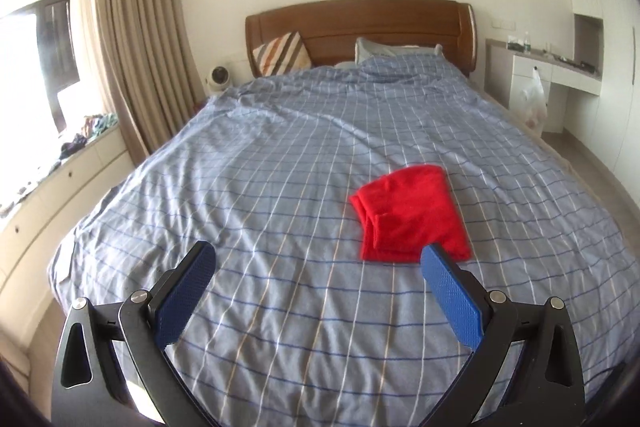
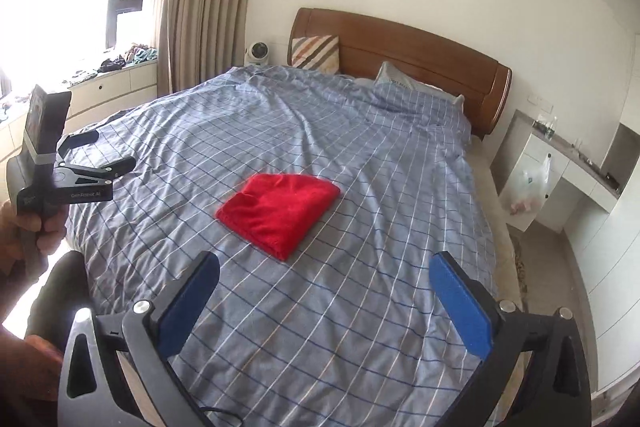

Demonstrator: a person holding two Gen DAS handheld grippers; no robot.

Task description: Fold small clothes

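The checked bed cover [image 2: 360, 155] fills my view, headboard at twelve o'clock. At its centre lies the red garment [image 2: 278, 215], folded into a compact rectangle. My right gripper [image 2: 324, 281] and left gripper [image 1: 318, 267] hang at six o'clock, jaws wide apart, gripping nothing. I judge this fold complete; next comes setting it aside or fetching another piece.

We see a fuzzy, matt red cloth [image 2: 278, 213] on a soft checked cotton cover [image 2: 360, 307]. The headboard [image 2: 420, 67] looks like glossy wood.
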